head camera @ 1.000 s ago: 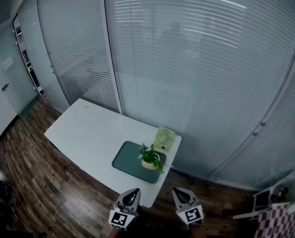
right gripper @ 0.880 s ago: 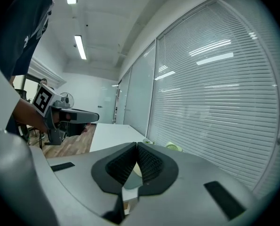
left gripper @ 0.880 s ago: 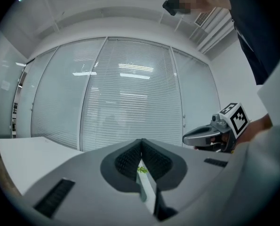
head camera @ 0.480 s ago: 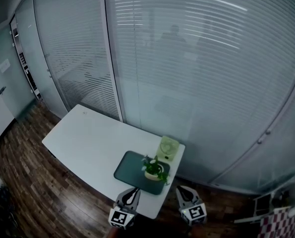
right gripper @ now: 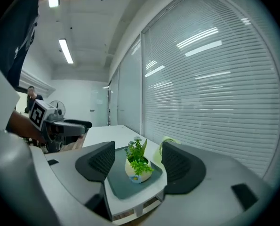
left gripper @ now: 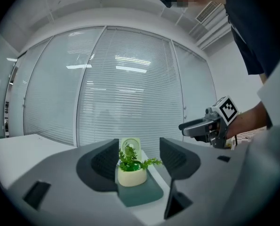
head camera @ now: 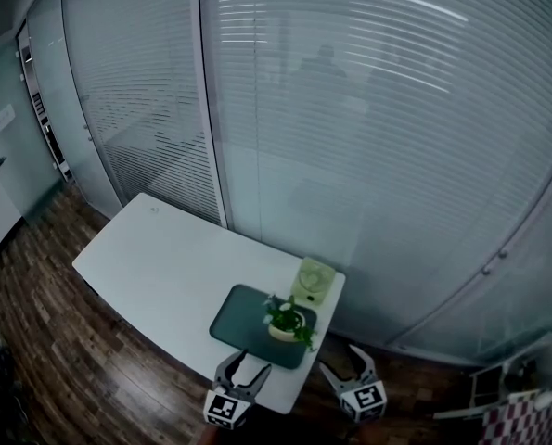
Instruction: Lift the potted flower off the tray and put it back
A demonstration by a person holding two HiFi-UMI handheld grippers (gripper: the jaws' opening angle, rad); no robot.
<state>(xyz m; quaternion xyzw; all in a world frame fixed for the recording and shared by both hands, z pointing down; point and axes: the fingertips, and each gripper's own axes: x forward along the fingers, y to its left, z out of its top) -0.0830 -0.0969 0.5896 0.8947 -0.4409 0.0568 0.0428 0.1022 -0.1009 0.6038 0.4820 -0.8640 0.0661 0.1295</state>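
Left fingers (left gripper: 103,162): spread wide, having just been opening; nothing is pinched between them, and the pot shows in the gap only from further off.
Right fingers (right gripper: 178,164): likewise parted and just been opening, gripping nothing; the plant is framed between them but untouched.
Left gripper (head camera: 245,367): held low over the near edge of the table, pointing across it at the tray, close to level.
Right gripper (head camera: 342,363): just off the table's near corner, beside its partner and apart from it, aimed at the same pot from the other side.
Potted flower (head camera: 286,322): standing upright on the tray, toward the end nearest the fan; a small cream pot with green sprigs and a little pale bloom, clear of both sets of jaws.
Tray (head camera: 237,317): dark green with rounded corners, lying flat on the table near its right-hand end, close to the edge the grippers face.
Fan (head camera: 313,281): small pale green desk fan, upright just behind the tray, close to the glass.
Table (head camera: 152,256): long white top, bare apart from these things, set at an angle to the wall.
Glass wall (head camera: 378,119): frosted panels with closed blinds run behind the table.
Floor (head camera: 67,364): dark wood boards all round.
Person: a dark sleeve and a forearm show at the edges of both gripper views, holding each tool.
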